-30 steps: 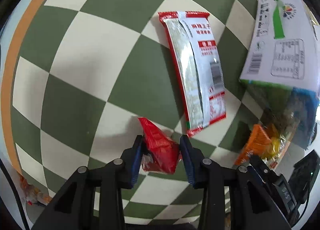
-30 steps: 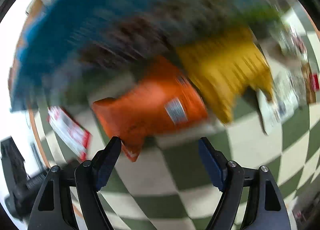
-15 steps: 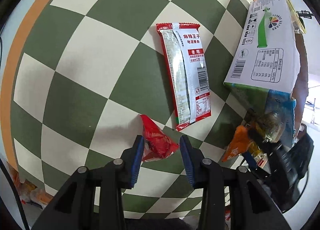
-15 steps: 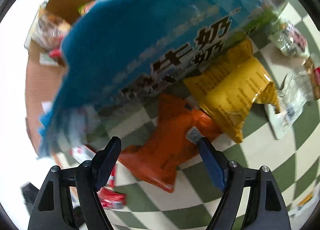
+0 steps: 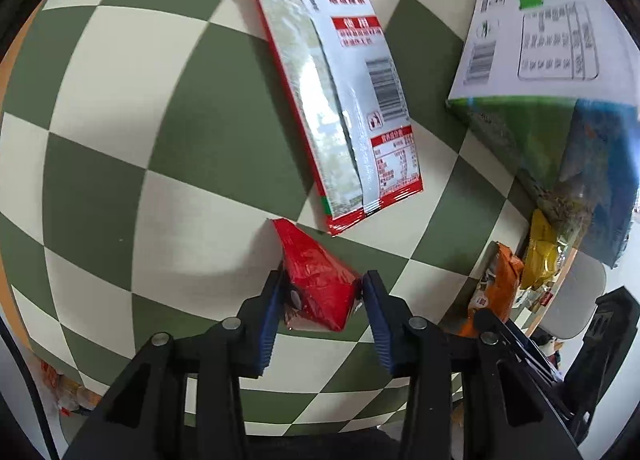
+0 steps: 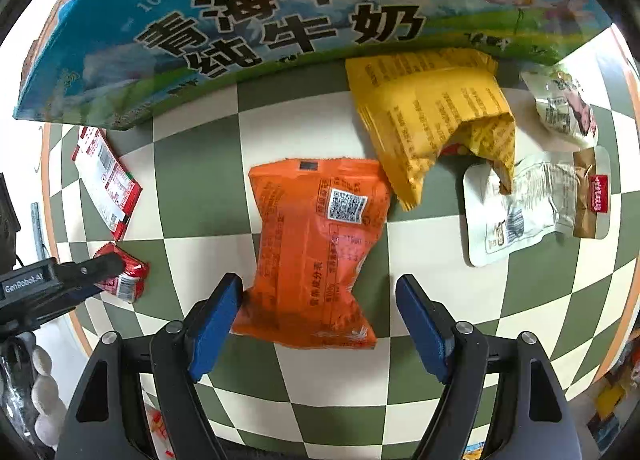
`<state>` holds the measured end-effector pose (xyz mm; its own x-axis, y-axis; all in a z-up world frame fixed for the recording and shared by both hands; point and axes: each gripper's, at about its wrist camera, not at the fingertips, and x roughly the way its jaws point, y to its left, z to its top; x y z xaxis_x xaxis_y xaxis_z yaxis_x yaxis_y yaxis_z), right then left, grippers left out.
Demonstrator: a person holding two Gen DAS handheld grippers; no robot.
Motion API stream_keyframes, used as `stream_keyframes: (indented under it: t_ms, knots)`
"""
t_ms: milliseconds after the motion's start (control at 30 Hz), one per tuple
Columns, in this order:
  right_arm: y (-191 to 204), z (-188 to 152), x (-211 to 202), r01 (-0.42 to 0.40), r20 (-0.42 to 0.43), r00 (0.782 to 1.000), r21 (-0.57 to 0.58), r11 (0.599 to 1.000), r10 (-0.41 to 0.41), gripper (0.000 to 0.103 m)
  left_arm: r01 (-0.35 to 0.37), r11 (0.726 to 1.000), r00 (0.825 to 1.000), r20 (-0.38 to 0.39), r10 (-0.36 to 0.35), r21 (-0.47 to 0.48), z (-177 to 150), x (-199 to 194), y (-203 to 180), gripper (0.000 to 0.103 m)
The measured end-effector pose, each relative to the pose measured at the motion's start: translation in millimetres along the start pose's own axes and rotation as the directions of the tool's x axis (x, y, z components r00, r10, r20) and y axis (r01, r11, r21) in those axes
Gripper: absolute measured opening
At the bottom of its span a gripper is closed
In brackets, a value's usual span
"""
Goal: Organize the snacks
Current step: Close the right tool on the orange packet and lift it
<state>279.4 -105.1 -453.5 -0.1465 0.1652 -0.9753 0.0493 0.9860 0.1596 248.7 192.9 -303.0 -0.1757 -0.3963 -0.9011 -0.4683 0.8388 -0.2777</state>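
My left gripper (image 5: 322, 294) is shut on a small red snack packet (image 5: 316, 280), which rests on the checkered tablecloth (image 5: 120, 100). The packet also shows in the right wrist view (image 6: 124, 276), with the left gripper's fingers (image 6: 90, 268) on it. A long red-and-white packet (image 5: 340, 100) lies just beyond it. My right gripper (image 6: 318, 310) is open, its jaws on either side of the near end of an orange snack bag (image 6: 320, 244), apart from it. A yellow bag (image 6: 432, 112) lies behind the orange bag.
A large blue milk carton box (image 6: 280, 20) stands at the back, and shows at the right in the left wrist view (image 5: 560, 60). White and clear snack packets (image 6: 524, 204) lie at the right. The round table's orange edge (image 6: 624, 300) curves at the right.
The right gripper has swung and come down over the orange bag, which now lies between its open jaws. The left gripper has stayed shut on the red packet and moved closer to the table.
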Motion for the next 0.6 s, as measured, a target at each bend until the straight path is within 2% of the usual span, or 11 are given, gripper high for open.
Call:
stream_keyframes:
  t_ms: [133, 367, 400, 467, 500, 600]
  knots:
    - [-7.4, 2.7, 9.8, 0.007, -0.02, 1.0, 0.025, 1.0, -0.007, 0.081, -0.04, 0.999, 0.999, 0.008, 0.04, 0.017, 0.6, 2.3, -4.8, 0.04]
    - [23.1, 6.7, 29.6, 0.078, -0.027, 0.997, 0.007, 0.997, -0.078, 0.081, -0.107, 0.99, 0.992, 0.073, 0.101, 0.087, -6.5, 2.2, -19.1, 0.036]
    - [28.4, 6.0, 30.1, 0.096, -0.018, 0.995, -0.005, 0.995, -0.096, 0.076, -0.114, 0.989, 0.991, 0.076, 0.107, 0.091, -8.3, 1.7, -20.5, 0.035]
    - [31.6, -3.7, 27.0, 0.155, 0.026, 0.988, -0.042, 0.987, -0.154, 0.049, -0.107, 0.989, 0.992, 0.079, 0.099, 0.102, -12.0, 0.4, -22.5, 0.034]
    - [35.7, -5.7, 25.3, 0.171, 0.041, 0.985, -0.053, 0.984, -0.169, 0.046, -0.109, 0.988, 0.992, 0.081, 0.1, 0.107, -13.8, -0.5, -23.1, 0.034]
    - [28.0, -10.9, 18.4, 0.126, 0.063, 0.99, -0.032, 0.991, -0.124, 0.044, -0.111, 0.985, 0.991, 0.087, 0.1, 0.13, -20.6, -4.5, -27.5, 0.033]
